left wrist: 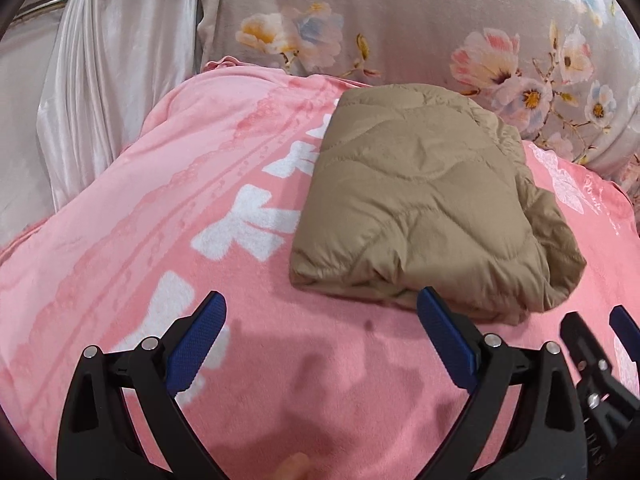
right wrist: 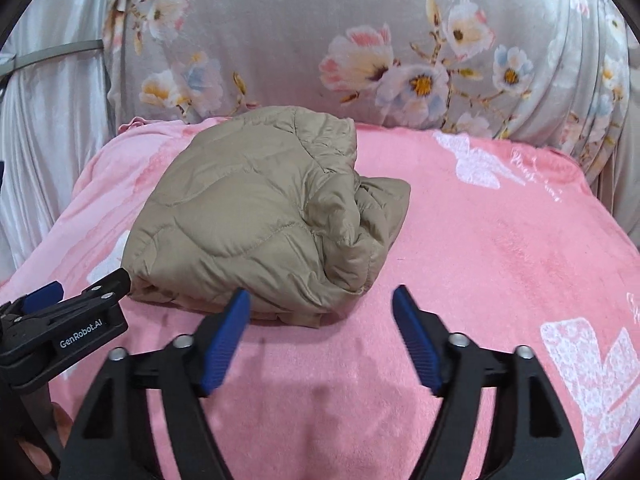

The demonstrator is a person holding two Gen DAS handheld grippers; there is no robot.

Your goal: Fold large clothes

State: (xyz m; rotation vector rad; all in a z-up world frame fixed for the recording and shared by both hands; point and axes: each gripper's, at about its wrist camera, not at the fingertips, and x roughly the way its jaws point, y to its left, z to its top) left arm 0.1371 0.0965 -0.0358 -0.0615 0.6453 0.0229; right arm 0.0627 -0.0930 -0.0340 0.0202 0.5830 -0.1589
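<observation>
Left gripper [left wrist: 320,336]: jaws wide, empty, just short of the jacket's near edge. Tan quilted jacket [right wrist: 256,216]: folded into a compact bundle on the pink blanket [right wrist: 480,240], toward its left half. Right gripper [right wrist: 320,332]: jaws wide, nothing between. Judgement: fold looks complete, release step. Next: possibly tidy the bunched right side.
</observation>
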